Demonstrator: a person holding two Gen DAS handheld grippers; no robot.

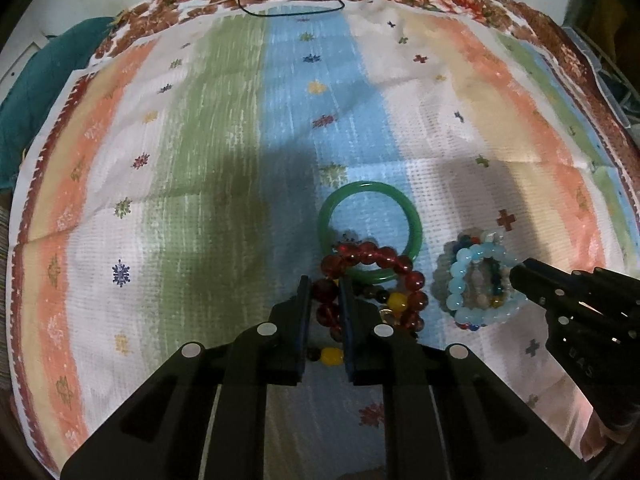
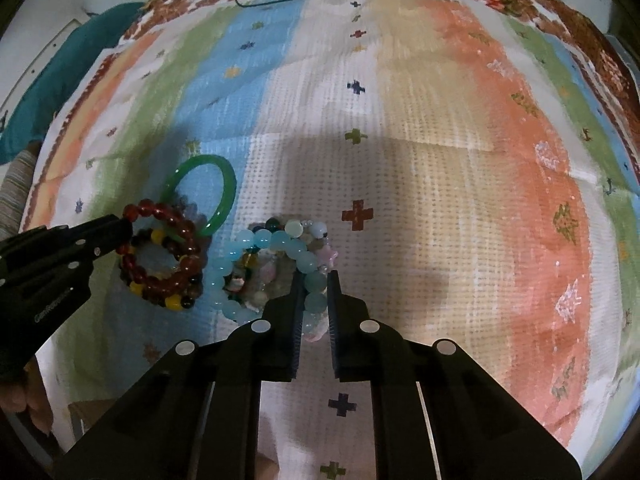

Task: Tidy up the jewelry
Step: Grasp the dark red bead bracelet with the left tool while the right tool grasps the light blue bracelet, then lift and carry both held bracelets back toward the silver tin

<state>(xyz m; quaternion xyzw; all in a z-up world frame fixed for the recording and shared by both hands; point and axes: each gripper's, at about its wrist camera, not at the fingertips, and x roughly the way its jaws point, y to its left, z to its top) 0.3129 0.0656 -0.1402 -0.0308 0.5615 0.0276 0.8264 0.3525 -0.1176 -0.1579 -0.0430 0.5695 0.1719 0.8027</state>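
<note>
A green bangle (image 1: pixel 370 190) lies flat on the striped cloth (image 1: pixel 200 160); it also shows in the right wrist view (image 2: pixel 224 192). A red bead bracelet (image 1: pixel 376 258) lies partly on it, over a bracelet with yellow and dark beads (image 1: pixel 398 302). My left gripper (image 1: pixel 325 292) is shut on the red bead bracelet (image 2: pixel 176 216). To the right is a pile of light blue (image 1: pixel 464 276) and mixed bead bracelets. My right gripper (image 2: pixel 315 284) is shut on the light blue bead bracelet (image 2: pixel 276 240).
A dark cord (image 1: pixel 292 12) lies looped at the cloth's far edge. A teal cloth (image 1: pixel 24 96) is bunched beyond the left edge. The striped cloth (image 2: pixel 440 160) stretches far and right of the bracelets.
</note>
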